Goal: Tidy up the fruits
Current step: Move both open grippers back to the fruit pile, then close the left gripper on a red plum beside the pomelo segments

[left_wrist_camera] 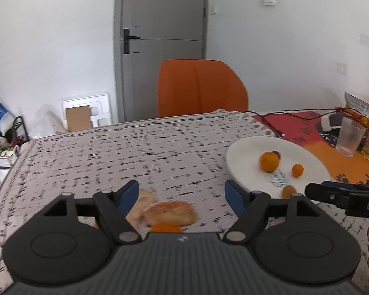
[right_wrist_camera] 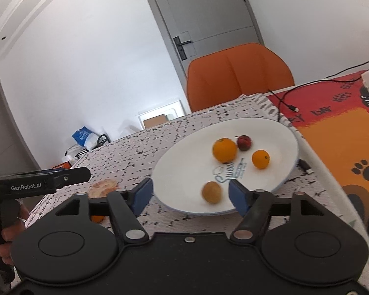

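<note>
White and glossy, the plate (right_wrist_camera: pixel 184 152) sits on the speckled cloth of the tabletop (left_wrist_camera: pixel 110 147), near an orange chair (right_wrist_camera: pixel 238 76). On the plate lie a large orange (right_wrist_camera: pixel 224 150), a dark red fruit (right_wrist_camera: pixel 244 142) touching it on the far side, a smaller orange (right_wrist_camera: pixel 260 158) beside them, and a dull yellow-brown fruit (right_wrist_camera: pixel 211 192) near the front rim. The right gripper (right_wrist_camera: pixel 188 194) hovers over that front rim with its blue pads wide apart; the brown fruit shows between them, untouched. The left gripper (left_wrist_camera: pixel 182 196) is also spread open and empty, above a pile of what looks like peeled citrus and peel (left_wrist_camera: pixel 169 212) lying on the cloth left of the plate; blur hides its detail. A small orange piece (left_wrist_camera: pixel 166 228) shows just below the pile.
</note>
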